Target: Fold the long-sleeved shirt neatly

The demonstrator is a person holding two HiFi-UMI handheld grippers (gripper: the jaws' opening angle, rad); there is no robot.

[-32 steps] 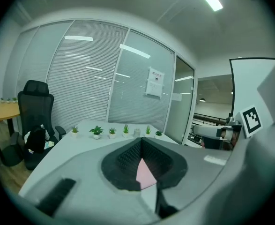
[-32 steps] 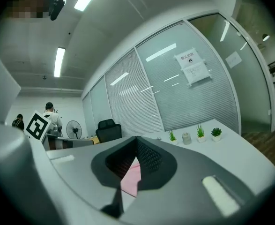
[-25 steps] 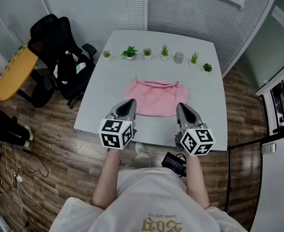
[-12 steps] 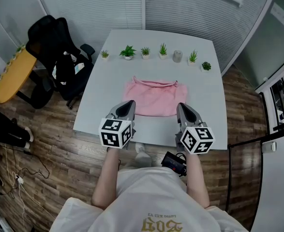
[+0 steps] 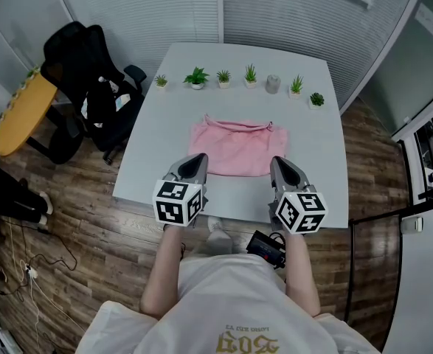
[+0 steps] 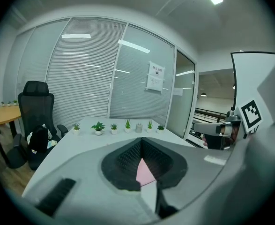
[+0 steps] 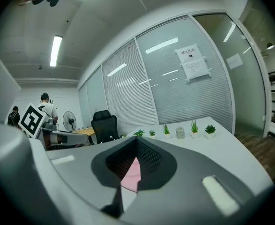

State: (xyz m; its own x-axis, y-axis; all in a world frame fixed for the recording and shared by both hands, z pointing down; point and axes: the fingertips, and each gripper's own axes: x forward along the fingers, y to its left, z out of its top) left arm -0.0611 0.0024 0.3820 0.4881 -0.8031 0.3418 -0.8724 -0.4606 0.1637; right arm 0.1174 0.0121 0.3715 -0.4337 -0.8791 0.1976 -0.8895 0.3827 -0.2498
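A pink shirt [image 5: 234,147] lies folded into a flat rectangle in the middle of the white table [image 5: 150,139]. My left gripper [image 5: 198,158] hovers just short of the shirt's near left corner, jaws shut with nothing in them. My right gripper [image 5: 276,161] hangs by the near right corner, likewise shut and empty. Through the shut jaws a sliver of pink shirt [image 6: 144,171] shows in the left gripper view, and pink shirt [image 7: 131,176] again in the right gripper view.
A row of small potted plants [image 5: 196,78] and a grey cup [image 5: 273,85] lines the table's far edge. A black office chair [image 5: 91,87] and a yellow round table [image 5: 21,113] stand to the left. A glass partition [image 5: 393,65] runs along the right.
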